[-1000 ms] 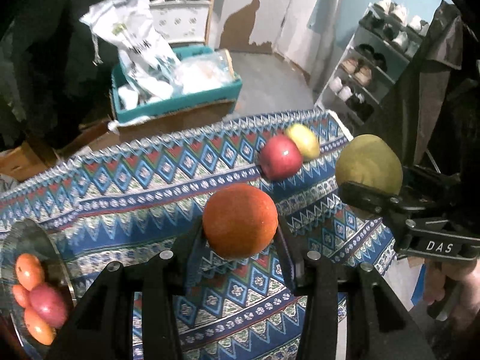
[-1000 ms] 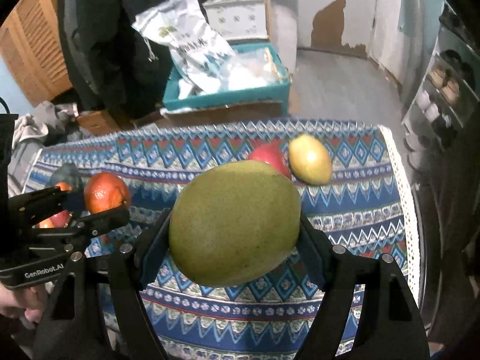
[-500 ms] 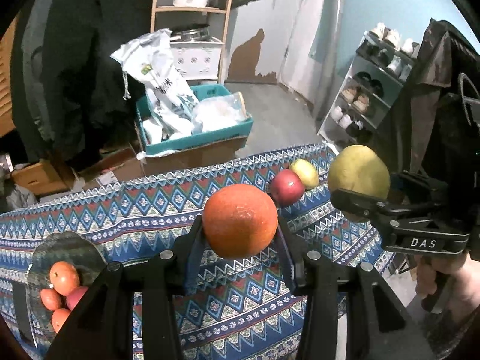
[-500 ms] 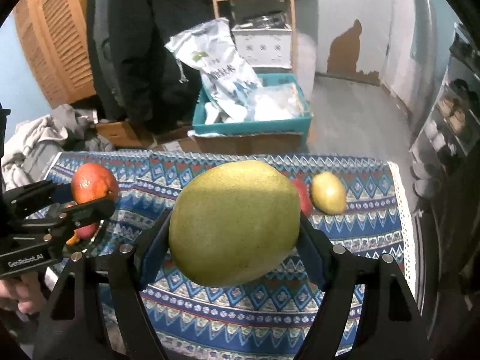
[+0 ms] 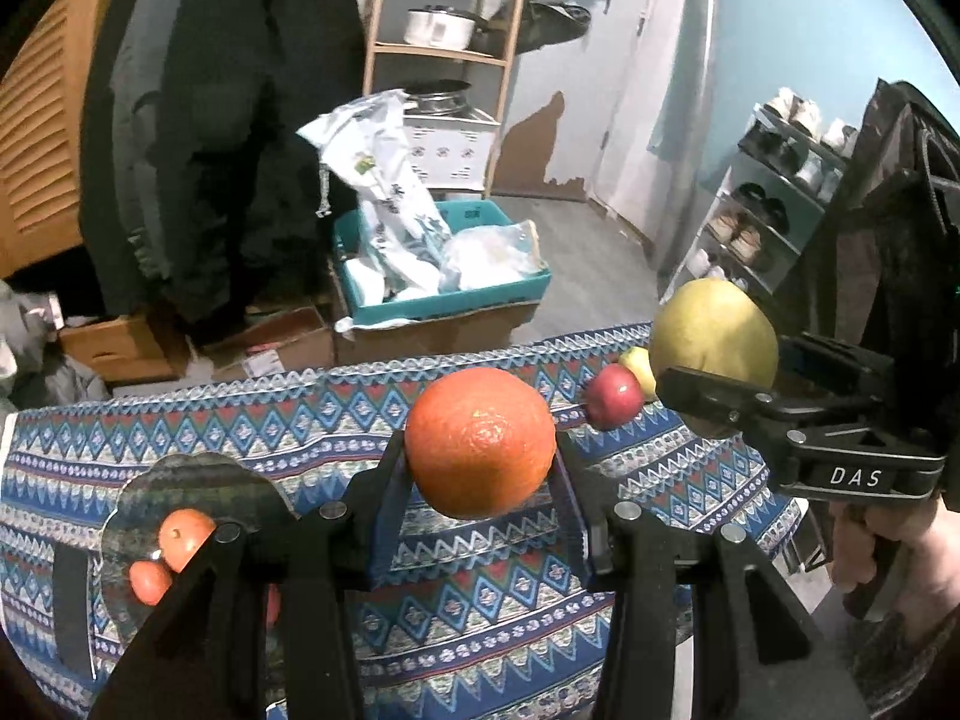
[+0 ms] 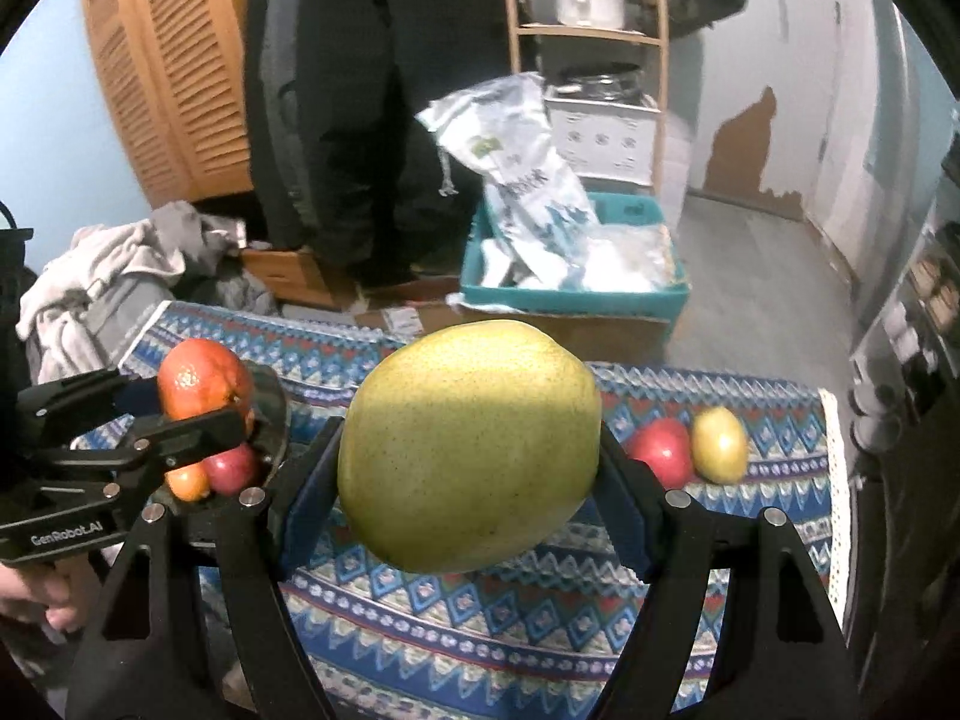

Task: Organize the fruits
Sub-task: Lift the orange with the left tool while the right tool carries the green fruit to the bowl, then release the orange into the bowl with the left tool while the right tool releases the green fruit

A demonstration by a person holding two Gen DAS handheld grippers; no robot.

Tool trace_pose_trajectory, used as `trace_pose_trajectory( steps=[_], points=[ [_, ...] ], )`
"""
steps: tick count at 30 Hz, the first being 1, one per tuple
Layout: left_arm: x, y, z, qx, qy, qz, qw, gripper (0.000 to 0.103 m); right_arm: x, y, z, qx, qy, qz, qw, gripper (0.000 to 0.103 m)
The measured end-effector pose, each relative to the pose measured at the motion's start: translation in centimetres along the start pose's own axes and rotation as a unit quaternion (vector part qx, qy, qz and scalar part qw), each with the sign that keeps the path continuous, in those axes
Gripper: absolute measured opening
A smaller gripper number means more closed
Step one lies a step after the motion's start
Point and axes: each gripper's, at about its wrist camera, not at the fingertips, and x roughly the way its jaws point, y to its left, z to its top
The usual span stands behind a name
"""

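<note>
Left tongs [image 5: 480, 468] clamp the orange [image 5: 480, 443], right tongs [image 6: 471, 480] the mango [image 6: 469, 445], both aloft over the table [image 5: 252, 420]. Plate [image 5: 198, 480] at 8 o'clock (already crowded): round fruit could roll off.

An orange fruit [image 5: 480, 441] and a yellow-green mango [image 6: 468, 444] — above a bench cloth [image 5: 312, 420] of blue, red and white zigzags; teal crate [image 5: 444, 306].
</note>
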Motion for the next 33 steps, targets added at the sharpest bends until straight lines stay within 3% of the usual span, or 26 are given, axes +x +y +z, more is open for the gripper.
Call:
trace_pose_trajectory(
  steps=[16, 33],
  points=[
    [-2.4, 7.5, -1.5, -0.063, -0.013, 0.04, 0.9971, 0.045, 3.7, 7.3, 2.9, -0.048, 0.014, 0.047, 0.998, 0.077],
    [-3.5, 17.0, -4.7, -0.148, -0.003, 0.096, 0.9844, 0.045, 10.4, 15.0, 4.8, -0.085, 0.054, 0.096, 0.99, 0.077]
  ],
)
